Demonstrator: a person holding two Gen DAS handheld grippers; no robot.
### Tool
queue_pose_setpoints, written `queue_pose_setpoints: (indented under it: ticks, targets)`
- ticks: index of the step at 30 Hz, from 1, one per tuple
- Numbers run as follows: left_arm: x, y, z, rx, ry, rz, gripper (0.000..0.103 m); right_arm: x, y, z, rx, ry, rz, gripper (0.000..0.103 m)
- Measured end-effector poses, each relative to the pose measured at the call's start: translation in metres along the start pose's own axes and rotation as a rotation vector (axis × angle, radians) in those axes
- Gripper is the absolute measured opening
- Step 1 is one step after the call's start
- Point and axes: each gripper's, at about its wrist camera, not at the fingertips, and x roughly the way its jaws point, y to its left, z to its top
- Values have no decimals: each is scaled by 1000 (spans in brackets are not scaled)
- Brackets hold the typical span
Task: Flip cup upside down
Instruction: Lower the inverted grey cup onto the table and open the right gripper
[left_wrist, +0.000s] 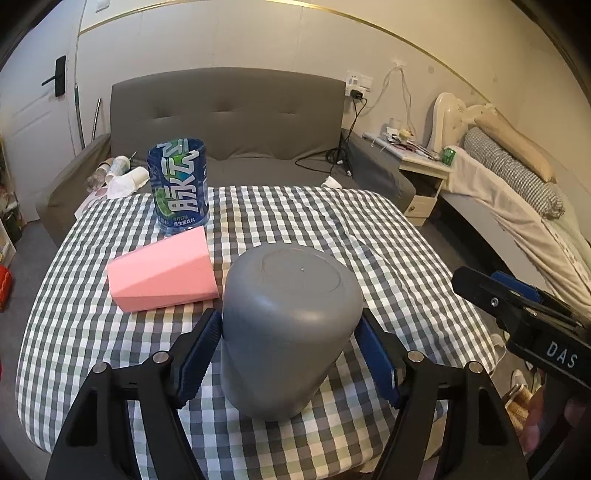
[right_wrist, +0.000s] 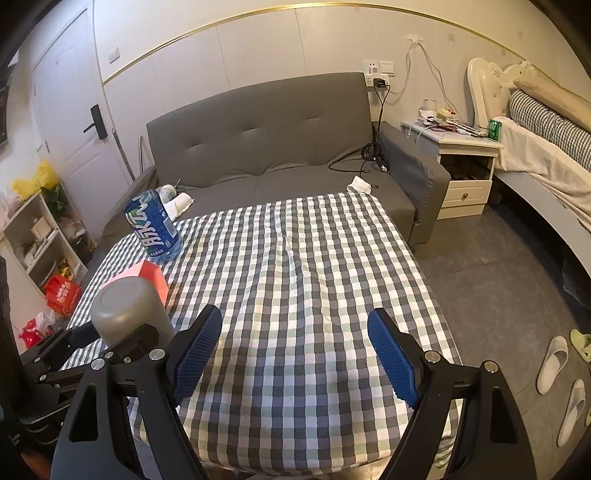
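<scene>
Left wrist: left tool (left_wrist: 288, 347) around inverted cup (left_wrist: 291, 325).

Home bedroom, grey sofa (right_wrist: 280, 147), bed (right_wrist: 546, 147), nightstand (right_wrist: 469, 166), slippers (right_wrist: 552, 363), checked tablecloth (right_wrist: 314, 277)

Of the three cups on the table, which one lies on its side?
The pink cup lies on its side. The grey cup stands bottom up, and the blue cup stands with its open end up.
</scene>
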Motion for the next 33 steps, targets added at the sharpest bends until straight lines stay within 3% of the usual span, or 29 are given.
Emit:
queue_pose_setpoints:
  ticks: [6, 13, 17, 29, 31, 33]
  targets:
    - [-5, -3, -8, 26, 2, 34, 76, 3, -1, 1, 2, 5, 2, 82]
    - [11, -2, -26, 65, 80, 91, 77, 6, -1, 0, 12, 13, 10, 82]
    - [23, 0, -30, 53, 110, 81, 73, 7, 0, -1, 7, 15, 11, 82]
    - [49, -16, -15, 79, 53, 53, 73, 5, 1, -3, 3, 18, 13, 81]
    - [48, -15, -16, 80, 52, 47, 75, 5, 1, -4, 3, 19, 10, 81]
    - [46, -14, -18, 88, 59, 44, 84, 6, 0, -4, 5, 21, 8, 81]
